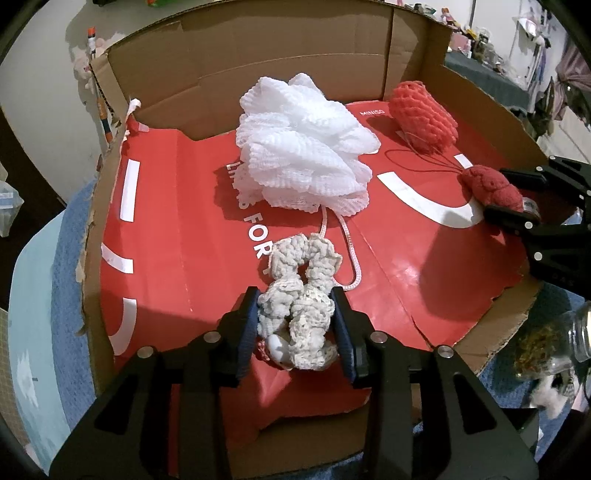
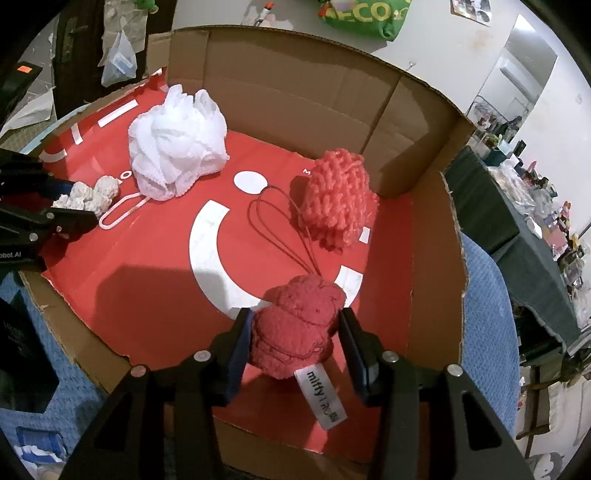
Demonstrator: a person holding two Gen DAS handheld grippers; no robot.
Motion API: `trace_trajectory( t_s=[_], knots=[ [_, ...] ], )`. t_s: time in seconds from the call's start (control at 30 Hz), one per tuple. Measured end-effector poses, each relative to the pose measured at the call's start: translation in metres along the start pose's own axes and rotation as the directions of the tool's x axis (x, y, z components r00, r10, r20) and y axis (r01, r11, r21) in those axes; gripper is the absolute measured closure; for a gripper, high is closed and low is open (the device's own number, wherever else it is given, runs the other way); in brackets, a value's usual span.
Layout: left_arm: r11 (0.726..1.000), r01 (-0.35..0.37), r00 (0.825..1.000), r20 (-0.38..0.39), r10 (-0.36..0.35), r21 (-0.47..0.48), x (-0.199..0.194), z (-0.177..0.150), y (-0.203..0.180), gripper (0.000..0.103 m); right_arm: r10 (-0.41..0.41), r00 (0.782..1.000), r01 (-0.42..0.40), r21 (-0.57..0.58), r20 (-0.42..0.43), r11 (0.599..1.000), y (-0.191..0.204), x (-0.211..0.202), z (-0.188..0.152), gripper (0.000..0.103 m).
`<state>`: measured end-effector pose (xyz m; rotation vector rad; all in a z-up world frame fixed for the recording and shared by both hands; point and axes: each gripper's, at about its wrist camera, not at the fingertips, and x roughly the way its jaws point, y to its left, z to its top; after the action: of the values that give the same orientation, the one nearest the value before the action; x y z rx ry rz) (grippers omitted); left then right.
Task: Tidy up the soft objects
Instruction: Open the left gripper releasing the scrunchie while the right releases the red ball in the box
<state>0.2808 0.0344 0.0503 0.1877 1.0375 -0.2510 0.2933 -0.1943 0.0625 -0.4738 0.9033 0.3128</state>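
My left gripper (image 1: 295, 314) is shut on a cream crocheted scrunchie (image 1: 301, 291), held over the red lining of a cardboard box (image 1: 258, 66). It also shows in the right wrist view (image 2: 90, 194). My right gripper (image 2: 295, 328) is shut on a dark red plush keychain (image 2: 295, 328) with a white label and red cord loops; it shows in the left wrist view (image 1: 493, 184) too. A white mesh bath pouf (image 1: 303, 144) (image 2: 175, 144) lies in the box's middle, its cord loop by the scrunchie. A coral knitted piece (image 1: 424, 114) (image 2: 338, 199) lies by the back wall.
The box (image 2: 436, 258) rests on a blue textured mat (image 2: 484, 332). A glass jar (image 1: 554, 343) lies at the right outside the box. A cluttered dark table (image 2: 517, 221) stands to the right. A green bag (image 2: 362, 14) lies on the floor behind.
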Motion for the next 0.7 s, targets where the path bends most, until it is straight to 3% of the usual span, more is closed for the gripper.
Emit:
trace_trajectory(
  t_s=[0.13, 0.57, 0.7],
  knots=[
    [1.000, 0.015, 1.000, 0.010, -0.015, 0.005, 0.000, -0.001, -0.001, 0.050, 0.001, 1.000, -0.001, -0.002, -0.005, 1.000, -0.001, 0.000, 0.001, 0.054],
    [0.999, 0.035, 0.997, 0.067, -0.037, 0.027, -0.021, -0.004, -0.014, 0.035, 0.031, 1.000, -0.031, 0.002, -0.003, 1.000, -0.003, -0.001, 0.001, 0.048],
    [0.999, 0.044, 0.994, 0.097, -0.046, 0.021, -0.032, -0.006, -0.017, 0.032, 0.024, 1.000, -0.024, 0.002, 0.012, 1.000, -0.002, -0.007, 0.001, 0.040]
  ],
)
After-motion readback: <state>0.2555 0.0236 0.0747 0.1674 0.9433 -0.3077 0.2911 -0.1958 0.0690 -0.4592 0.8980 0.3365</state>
